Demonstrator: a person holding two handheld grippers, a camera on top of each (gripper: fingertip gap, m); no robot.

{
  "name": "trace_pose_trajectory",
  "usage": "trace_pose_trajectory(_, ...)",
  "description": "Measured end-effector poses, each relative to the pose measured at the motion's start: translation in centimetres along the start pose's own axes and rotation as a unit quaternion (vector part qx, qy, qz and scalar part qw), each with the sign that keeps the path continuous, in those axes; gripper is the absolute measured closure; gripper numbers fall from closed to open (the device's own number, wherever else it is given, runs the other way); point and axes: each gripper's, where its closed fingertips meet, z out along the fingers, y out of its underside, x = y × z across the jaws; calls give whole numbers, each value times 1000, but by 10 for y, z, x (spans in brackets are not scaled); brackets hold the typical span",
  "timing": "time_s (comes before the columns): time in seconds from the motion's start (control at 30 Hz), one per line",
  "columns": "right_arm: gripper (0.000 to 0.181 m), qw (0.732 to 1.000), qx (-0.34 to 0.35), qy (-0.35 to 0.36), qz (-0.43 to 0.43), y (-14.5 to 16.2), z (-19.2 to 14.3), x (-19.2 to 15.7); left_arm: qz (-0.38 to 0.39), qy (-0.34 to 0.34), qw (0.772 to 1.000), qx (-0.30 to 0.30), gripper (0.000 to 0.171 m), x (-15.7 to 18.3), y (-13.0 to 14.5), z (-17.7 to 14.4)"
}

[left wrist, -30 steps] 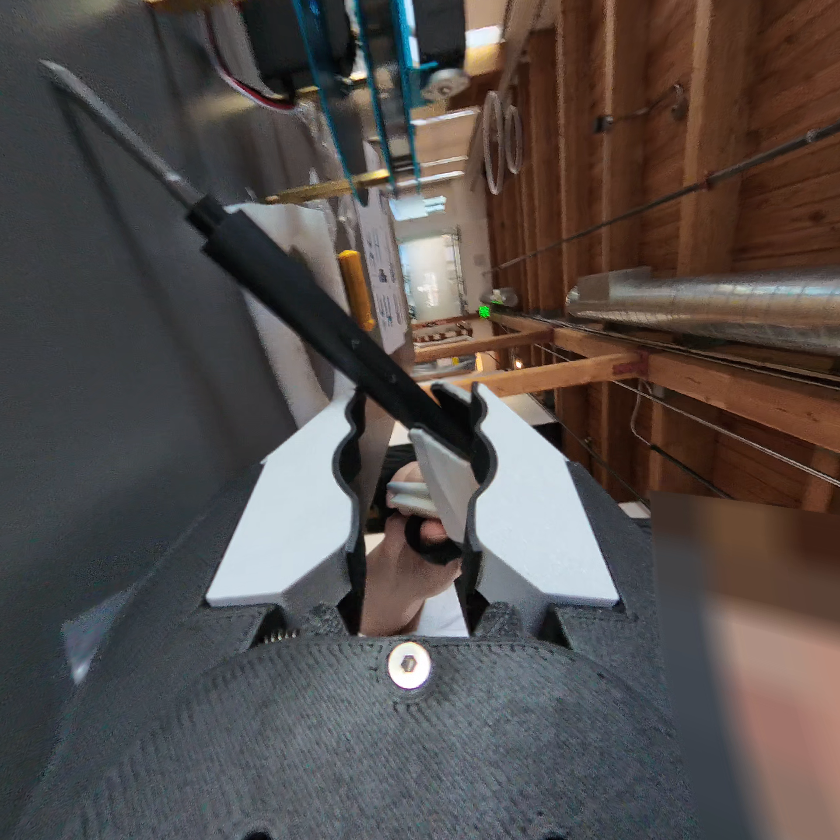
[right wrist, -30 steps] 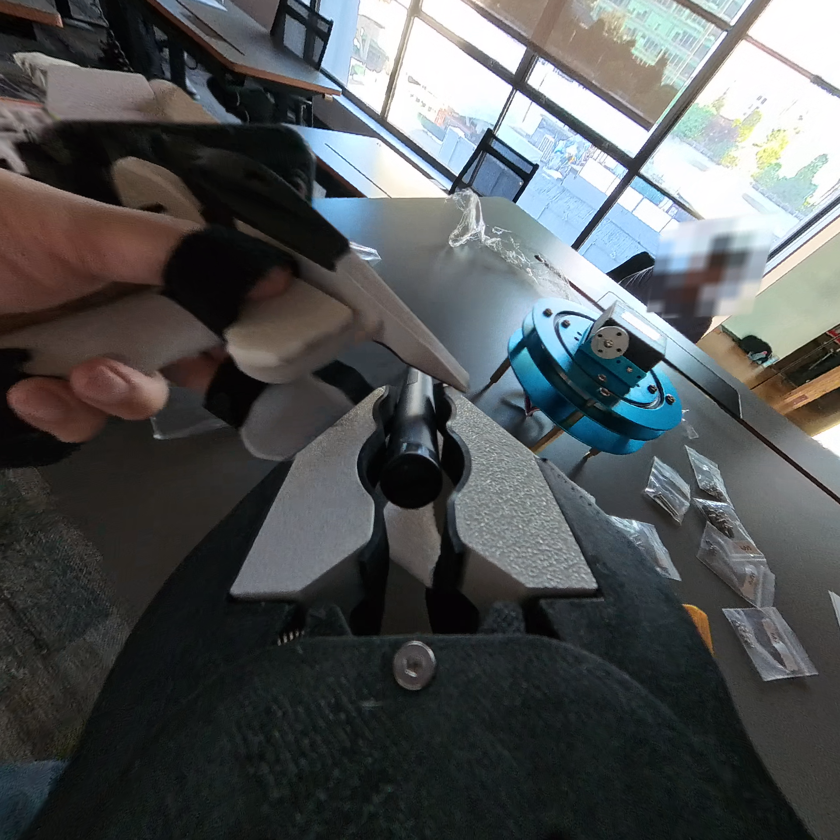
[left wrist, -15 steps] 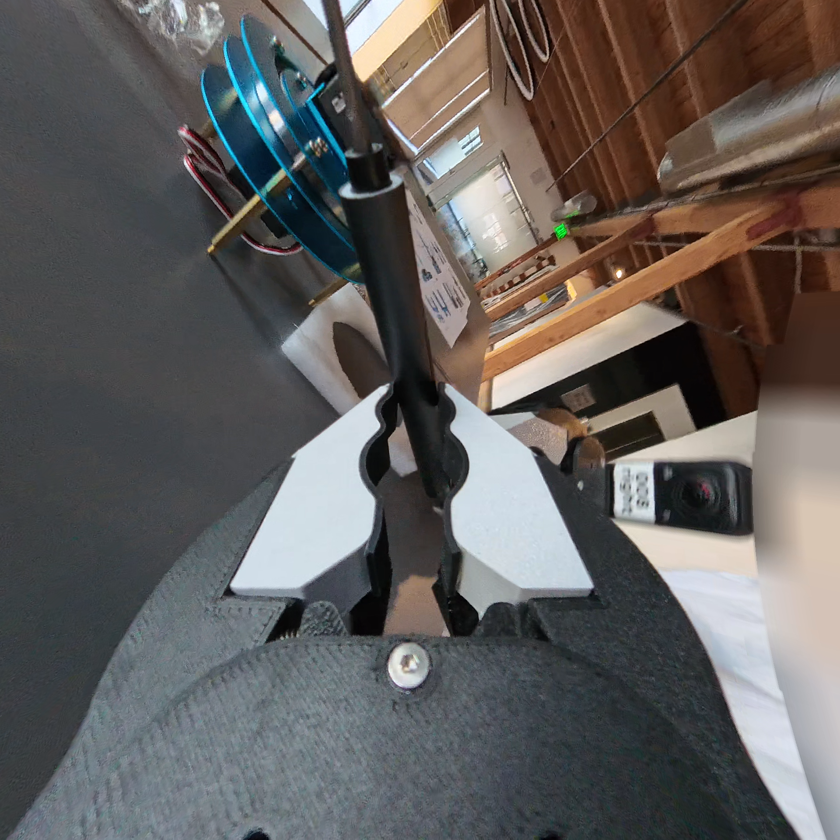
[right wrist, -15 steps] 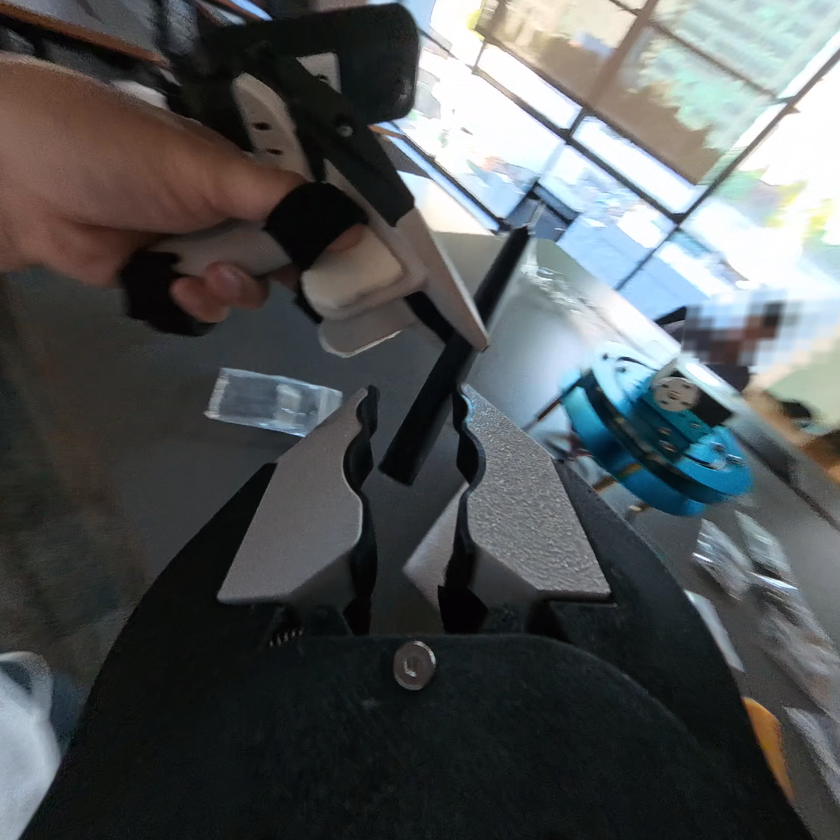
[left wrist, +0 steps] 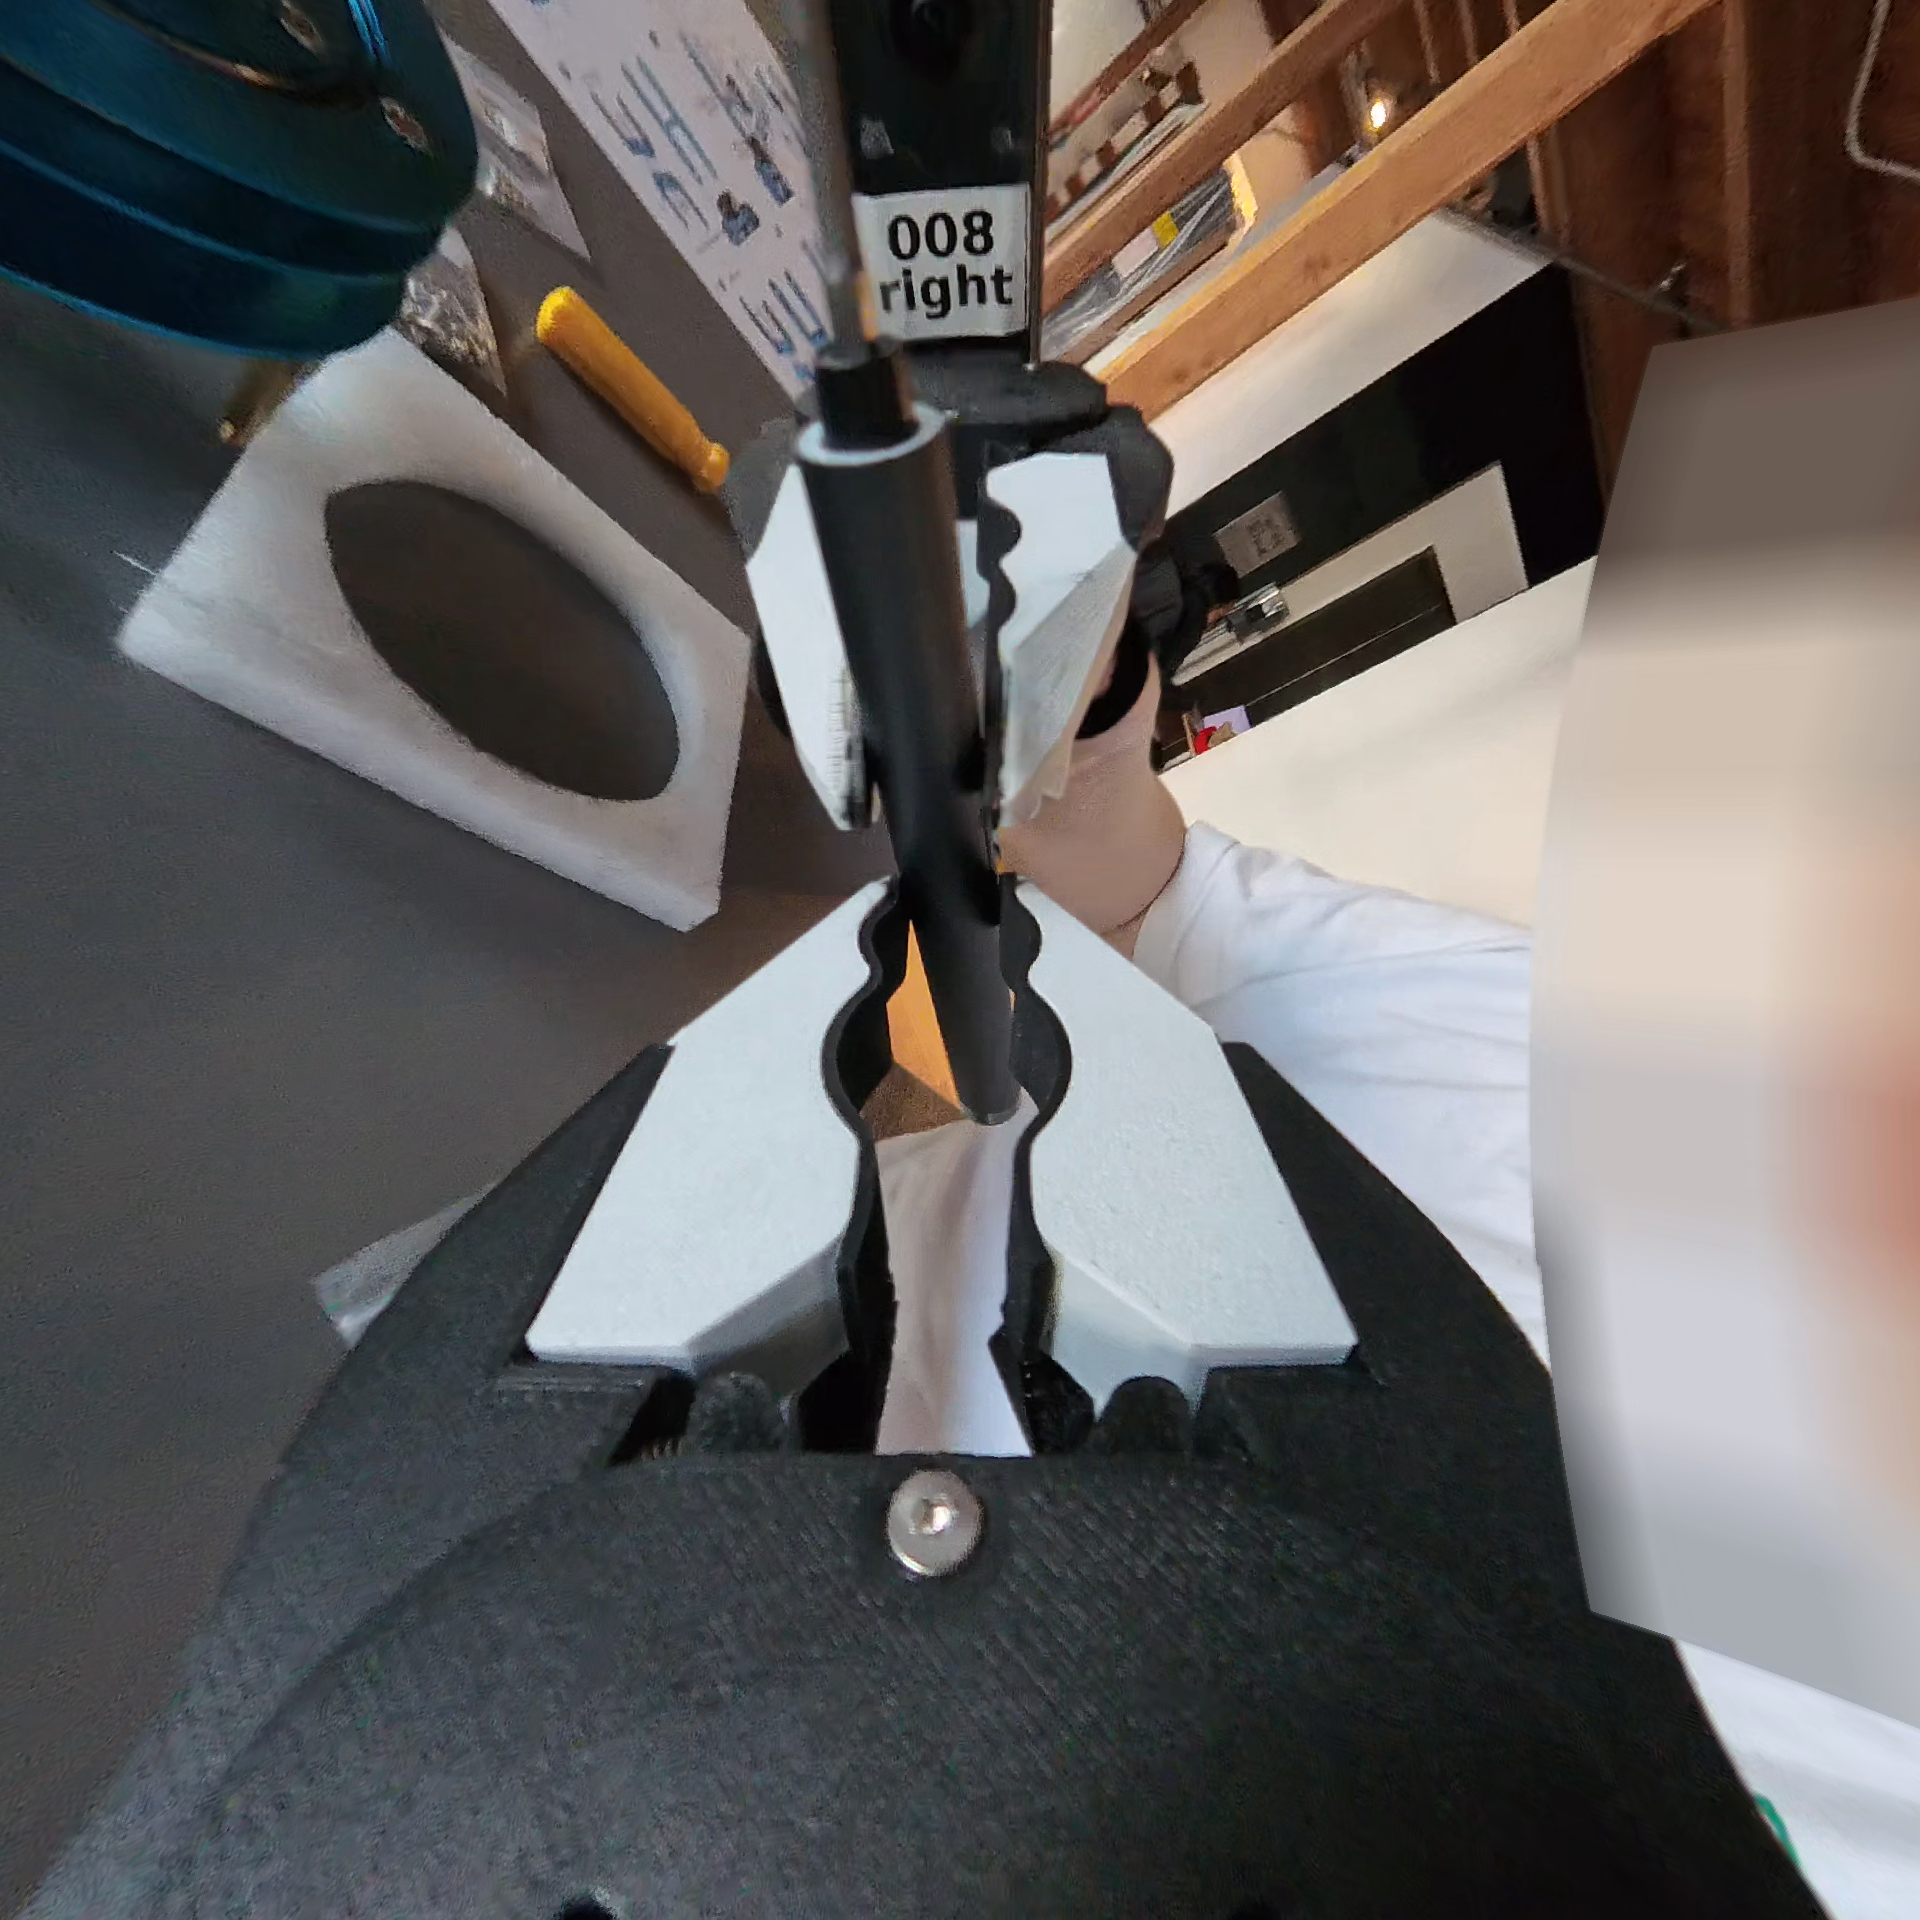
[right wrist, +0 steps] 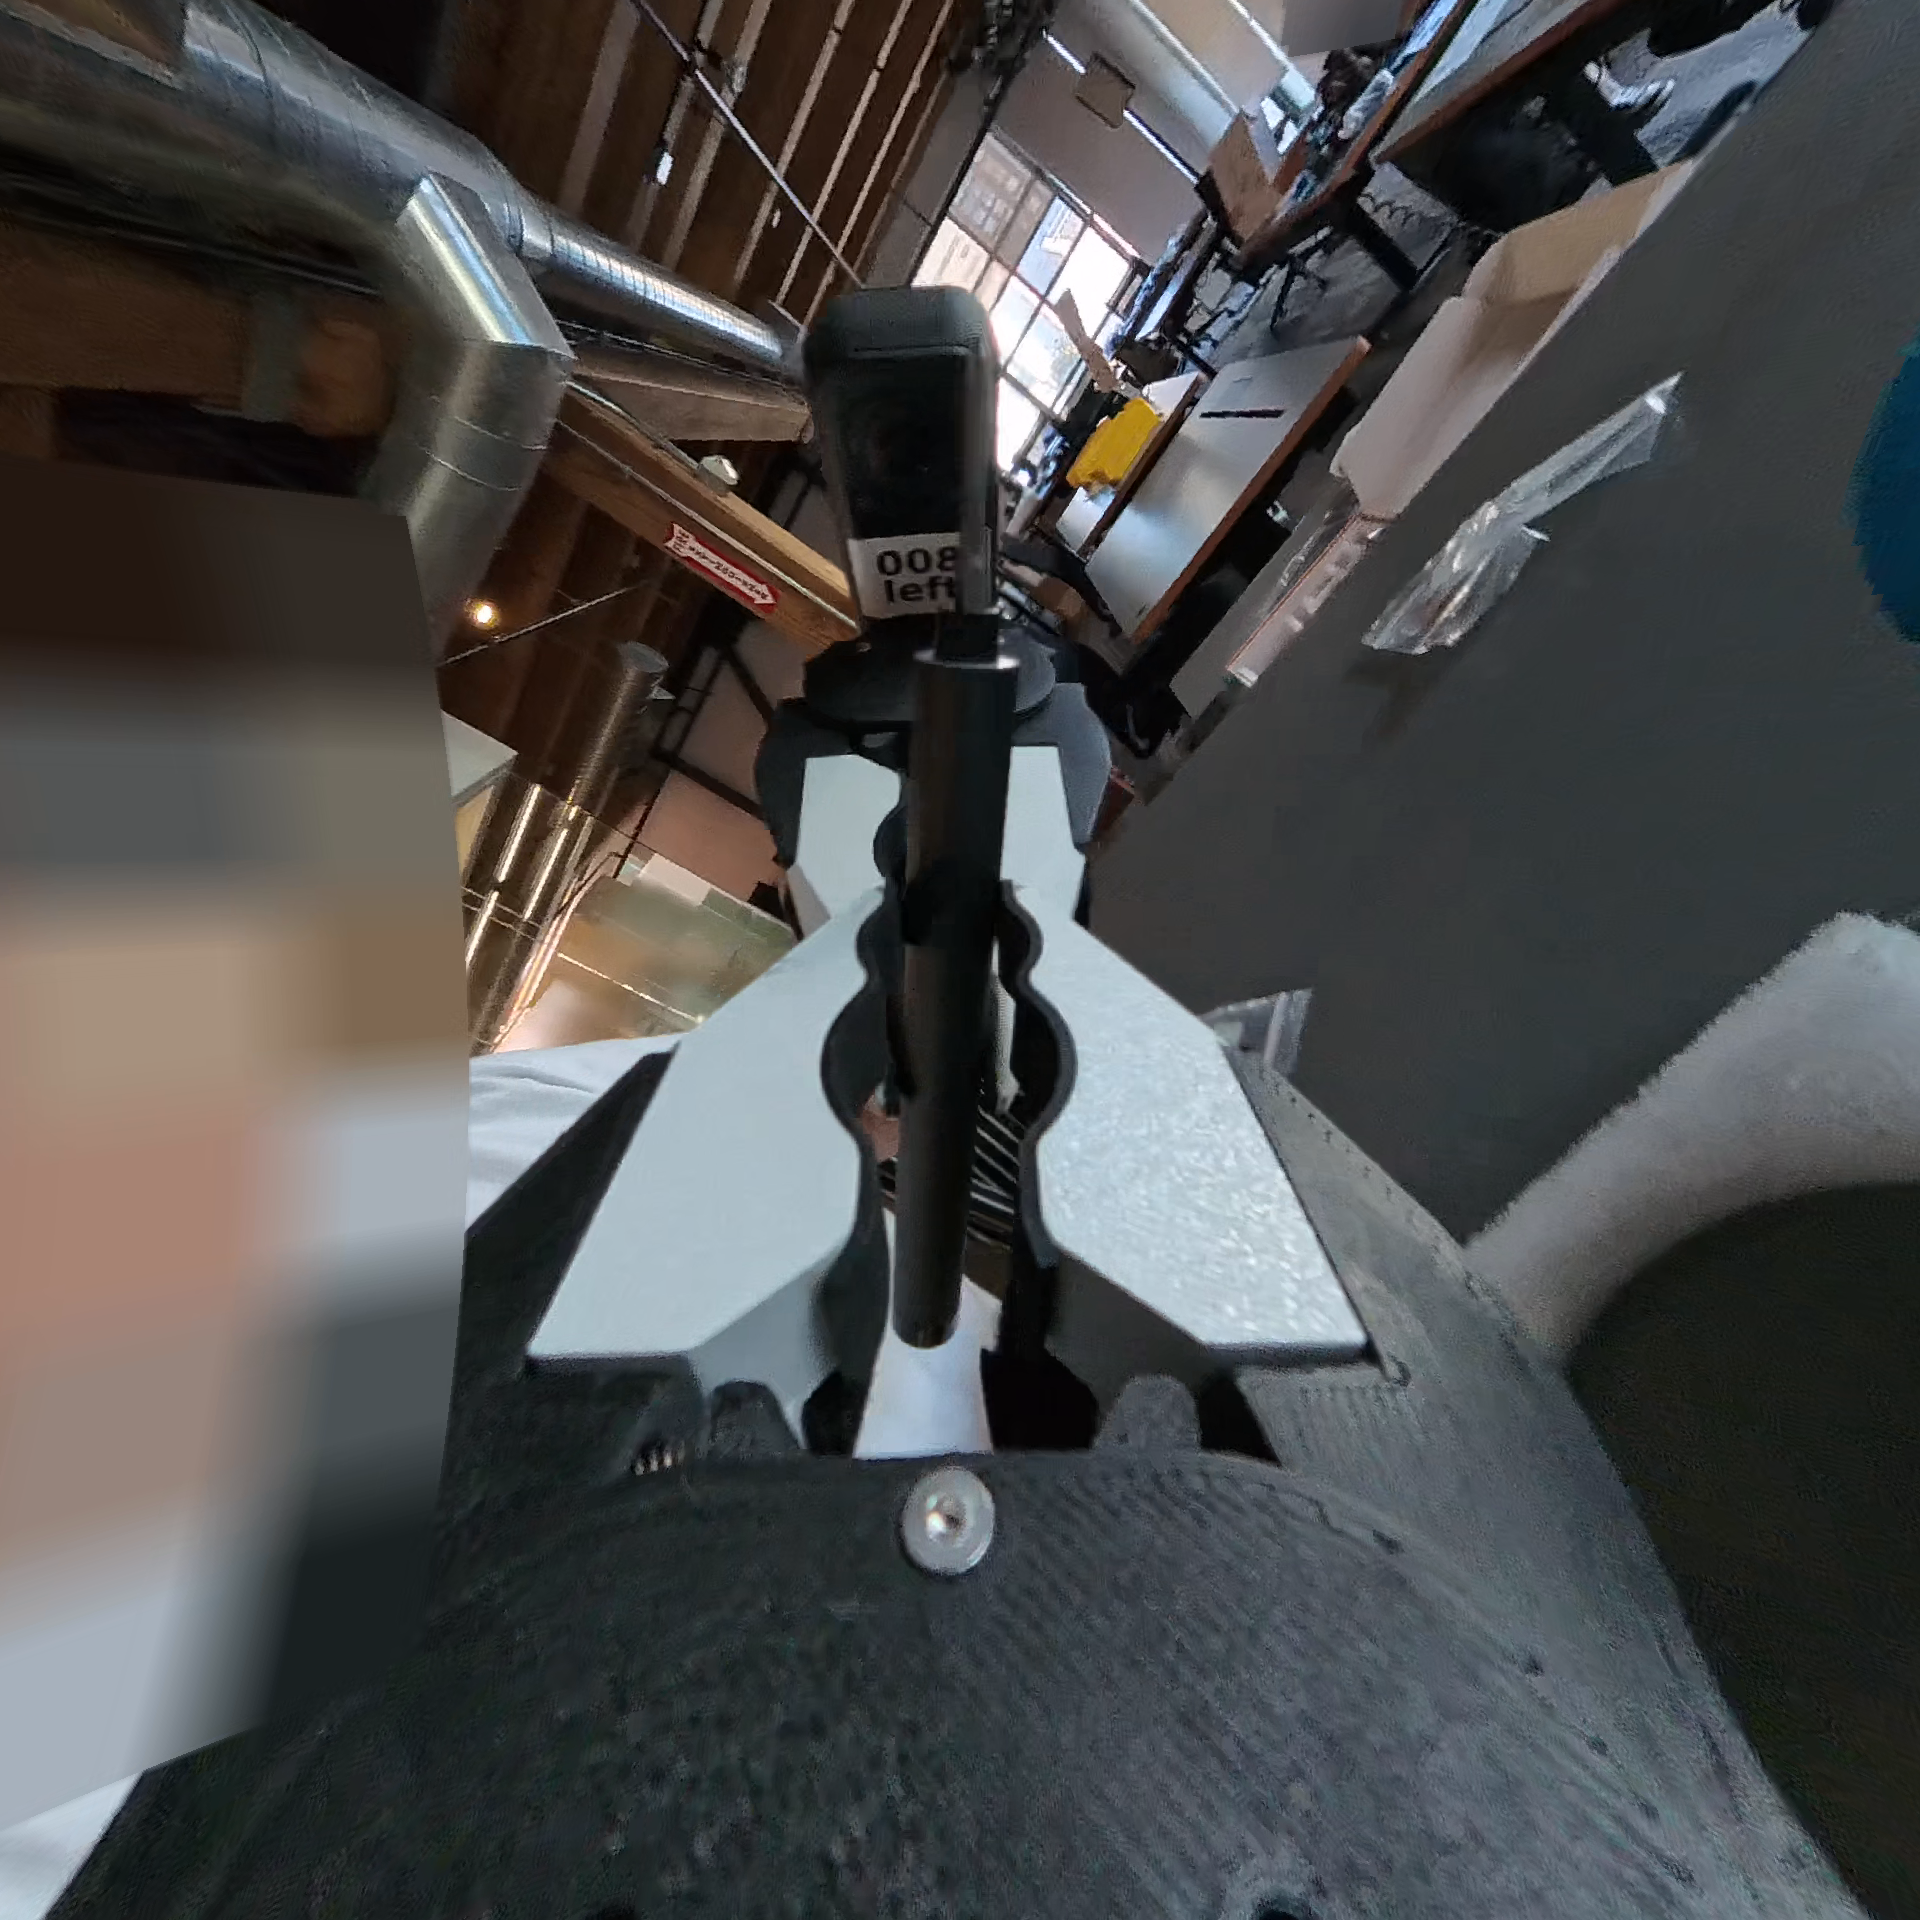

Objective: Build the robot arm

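A black-handled screwdriver [left wrist: 904,675] stands crosswise between my two grippers, which face each other tip to tip. My left gripper [left wrist: 951,894] is shut on the lower part of the handle, near its butt end. My right gripper [left wrist: 925,821], seen opposite in the left wrist view, grips the handle just above. In the right wrist view my right gripper [right wrist: 943,894] is closed around the same screwdriver [right wrist: 940,1091], with the left gripper [right wrist: 940,862] right behind it. The thin metal shaft points away past the far gripper's camera.
A white foam block [left wrist: 343,436] with a round hole lies on the dark table [left wrist: 208,1039]; it also shows in the right wrist view [right wrist: 1714,1060]. A yellow-handled tool [left wrist: 623,384], a blue round assembly [left wrist: 208,187] and a plastic bag [right wrist: 1507,540] lie nearby. A white sleeve [left wrist: 1351,1039] is at the right.
One second ago the right gripper alone held the screwdriver; half a second ago the left held it with the right open. Now the right has closed on the handle too, both grippers facing each other.
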Motion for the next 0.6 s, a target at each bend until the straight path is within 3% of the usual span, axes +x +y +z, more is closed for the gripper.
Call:
trace_pose_trajectory(0.1, 166, 998, 8, -34, 47, 2, -15, -4, -14, 4, 1000, 11, 156, 7, -4, 14)
trace_pose_trajectory(0.23, 166, 988, 35, -84, 127, -2, -43, -12, -10, 18, 997, 78, 154, 19, -13, 34)
trace_pose_trajectory(0.33, 167, 987, 35, -78, 134, -1, -63, -16, -27, 49, 991, 125, 148, 29, -11, 63)
trace_pose_trajectory(0.4, 166, 988, 22, -76, 130, 1, -77, -21, -45, 79, 985, 149, 154, 36, -10, 85)
trace_pose_trajectory(0.6, 161, 992, -48, -77, 93, 15, -113, -27, -70, 60, 976, 199, 156, 36, -11, 126)
